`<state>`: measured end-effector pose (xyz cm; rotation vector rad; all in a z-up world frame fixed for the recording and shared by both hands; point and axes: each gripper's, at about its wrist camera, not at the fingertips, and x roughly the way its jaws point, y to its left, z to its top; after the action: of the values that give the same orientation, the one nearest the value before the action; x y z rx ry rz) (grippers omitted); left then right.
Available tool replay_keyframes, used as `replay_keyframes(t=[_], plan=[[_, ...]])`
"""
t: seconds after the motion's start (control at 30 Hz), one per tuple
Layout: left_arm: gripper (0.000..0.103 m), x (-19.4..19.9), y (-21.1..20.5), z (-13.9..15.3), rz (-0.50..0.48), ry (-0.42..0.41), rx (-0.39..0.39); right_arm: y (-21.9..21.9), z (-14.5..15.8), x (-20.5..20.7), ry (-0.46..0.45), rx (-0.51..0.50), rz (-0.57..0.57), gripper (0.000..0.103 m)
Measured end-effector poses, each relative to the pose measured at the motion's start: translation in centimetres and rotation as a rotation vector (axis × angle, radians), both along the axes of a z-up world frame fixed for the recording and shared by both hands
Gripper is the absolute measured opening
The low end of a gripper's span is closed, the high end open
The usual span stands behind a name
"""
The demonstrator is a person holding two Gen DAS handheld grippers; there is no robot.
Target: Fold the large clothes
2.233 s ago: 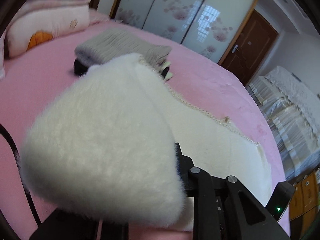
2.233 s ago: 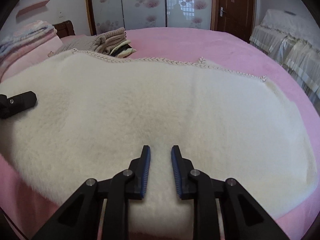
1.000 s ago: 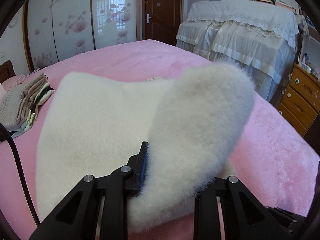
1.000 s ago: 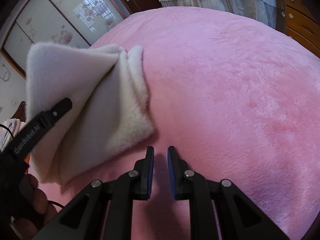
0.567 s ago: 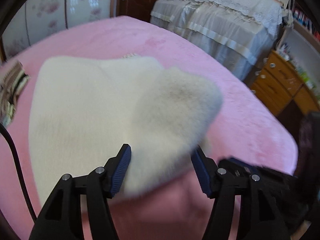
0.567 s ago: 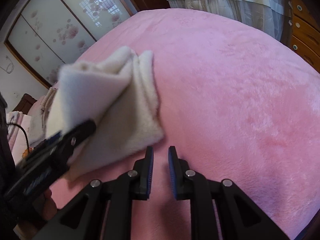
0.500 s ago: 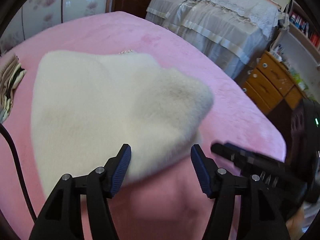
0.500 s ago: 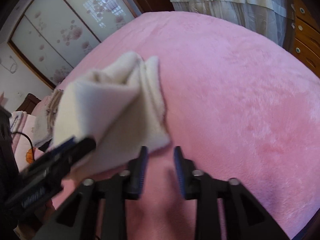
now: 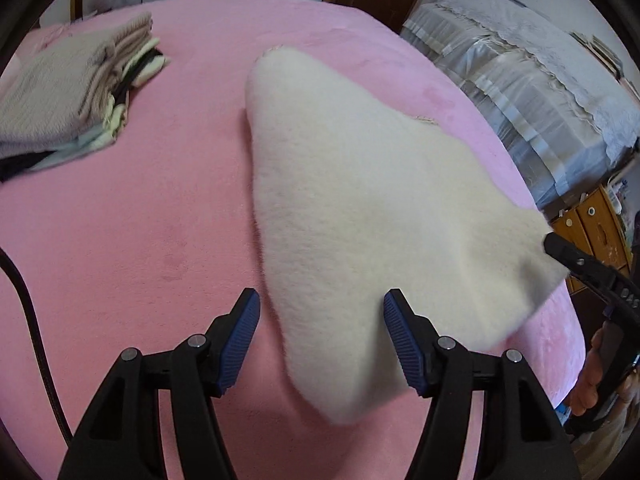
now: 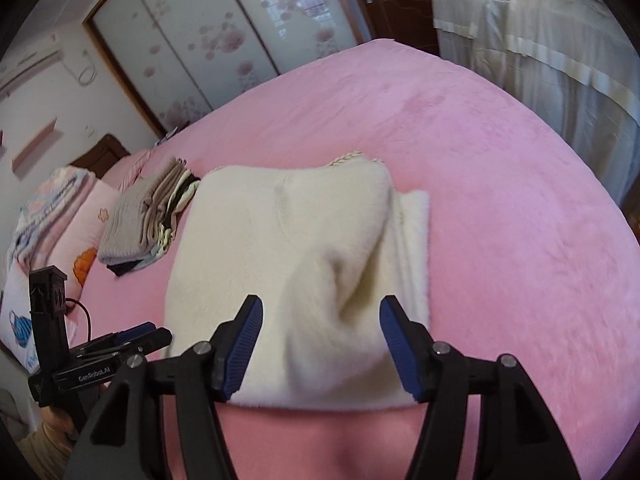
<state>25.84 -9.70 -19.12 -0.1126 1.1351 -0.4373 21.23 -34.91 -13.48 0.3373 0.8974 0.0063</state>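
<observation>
Lying folded on a pink bed (image 9: 120,240), a cream fleece garment (image 9: 352,208) is seen from both wrist cameras. The left tongs (image 9: 320,332) are spread wide and hold nothing; the garment's near corner sits between them, untouched. The right tongs (image 10: 318,344) are likewise wide apart and empty, with a raised, rumpled fold of fleece between their tips. A fold appears just made, and the step in hand is judged to be release and tidying. Next, the bulging layer would need to be flattened or another fold made. A stack of folded clothes (image 9: 68,96) is set well apart, blurred. The garment's underside and inner layers are hidden, and its type cannot be told.
</observation>
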Motion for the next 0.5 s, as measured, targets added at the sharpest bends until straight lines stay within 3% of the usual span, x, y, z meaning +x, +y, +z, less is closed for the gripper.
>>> replay_keyframes(t=[0.03, 0.07, 0.17, 0.3, 0.37, 0.43, 0.5], plan=[[0.063, 0.4, 0.0, -0.4, 0.000, 0.017, -0.030, 0.3, -0.7, 1.0, 0.032, -0.006, 0.029, 0.052], [0.063, 0.7, -0.2, -0.5, -0.001, 0.019, -0.039, 0.6, -1.5, 1.2, 0.060, -0.011, 0.049, 0.023], [0.063, 1.4, -1.0, -0.6, -0.021, 0.006, -0.021, 0.6, -1.9, 1.4, 0.088, -0.054, 0.049, 0.017], [0.059, 0.7, -2.3, 0.3, -0.062, -0.044, -0.007, -0.9, 0.0, -2.0, 0.002, -0.084, -0.038, 0.013], [0.058, 0.1, -2.7, -0.2, -0.078, -0.055, -0.007, -1.5, -2.1, -2.9, 0.038, -0.082, -0.074, 0.010], [0.058, -0.6, -3.4, -1.0, -0.094, -0.084, 0.043, -1.6, -5.8, -2.7, 0.124, -0.073, -0.076, 0.009], [0.058, -1.2, -4.3, -1.1, -0.113, -0.128, 0.104, -1.2, -6.9, -2.7, 0.125, -0.094, -0.080, 0.010]])
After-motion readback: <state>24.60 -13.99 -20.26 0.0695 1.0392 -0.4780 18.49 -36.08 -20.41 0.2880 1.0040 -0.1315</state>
